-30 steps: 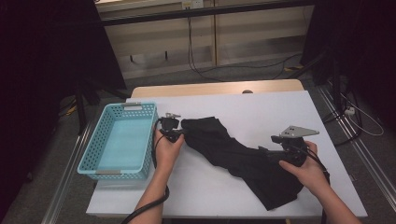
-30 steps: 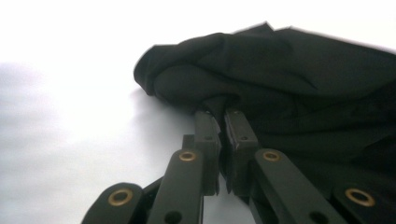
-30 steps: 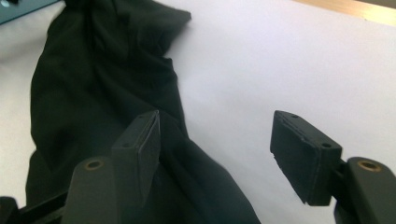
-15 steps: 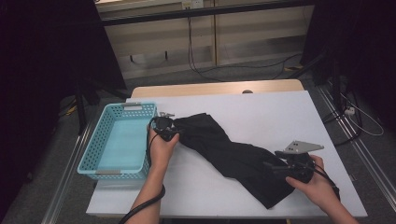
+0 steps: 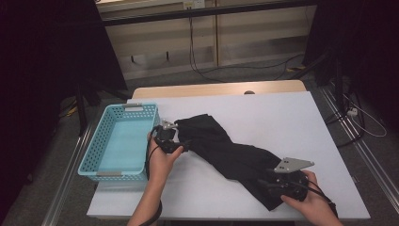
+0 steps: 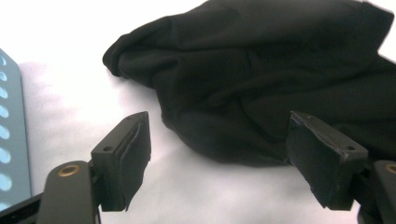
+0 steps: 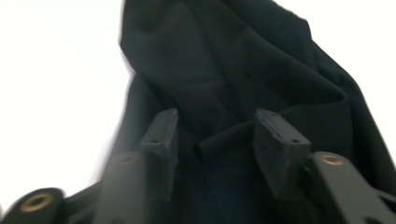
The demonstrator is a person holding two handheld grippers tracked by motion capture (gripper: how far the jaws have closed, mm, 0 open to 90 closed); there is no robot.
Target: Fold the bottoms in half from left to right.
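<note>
A black garment (image 5: 226, 150) lies stretched diagonally across the white table (image 5: 282, 122). My left gripper (image 5: 179, 142) is at its far-left end, next to the basket. In the left gripper view the left gripper (image 6: 224, 161) stands wide open, and the garment's rounded edge (image 6: 243, 84) lies just beyond and between the jaws. My right gripper (image 5: 264, 183), topped by a grey plate (image 5: 294, 165), sits over the garment's near-right end. In the right gripper view the right gripper (image 7: 219, 144) is open, with a raised fold of black cloth (image 7: 224, 135) between the jaws.
A light blue perforated basket (image 5: 99, 141) stands empty at the table's left edge, close to my left hand. Bare white table stretches behind and to the right of the garment. The table's near edge is just below my right hand.
My right gripper has moved toward the near edge, down to the garment's near end. The left gripper shifted slightly nearer, staying at the far-left end. The garment now lies more drawn out.
</note>
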